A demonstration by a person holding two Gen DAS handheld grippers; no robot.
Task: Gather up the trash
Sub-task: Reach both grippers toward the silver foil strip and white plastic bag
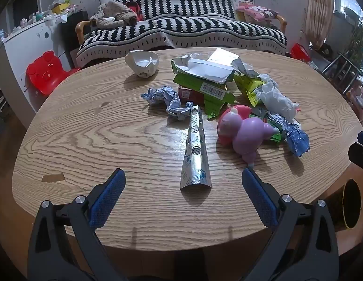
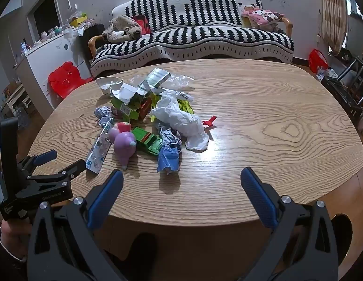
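Observation:
Trash lies heaped on the oval wooden table point(image 1: 88, 128). A silver foil wrapper point(image 1: 196, 152) lies just ahead of my left gripper point(image 1: 183, 175), which is open and holds nothing. Beyond it are crumpled blue paper point(image 1: 167, 101), a torn green carton point(image 1: 205, 82), a white paper wad point(image 1: 142, 63), white tissue point(image 1: 277, 100) and a purple-pink toy point(image 1: 242, 133). My right gripper point(image 2: 181, 175) is open over the table's near edge, with a blue paper scrap point(image 2: 168, 157), the tissue point(image 2: 181, 119) and a red scrap point(image 2: 209, 121) ahead of it. The left gripper point(image 2: 57, 161) shows at the left.
A gold-rimmed black bin point(image 1: 350, 206) stands on the floor past the table's right edge. A striped sofa point(image 2: 193, 35) stands behind the table, with a red bear-shaped stool point(image 2: 64, 77) and a white cabinet point(image 2: 50, 56) to its left. A hand point(image 2: 10, 238) holds the left gripper.

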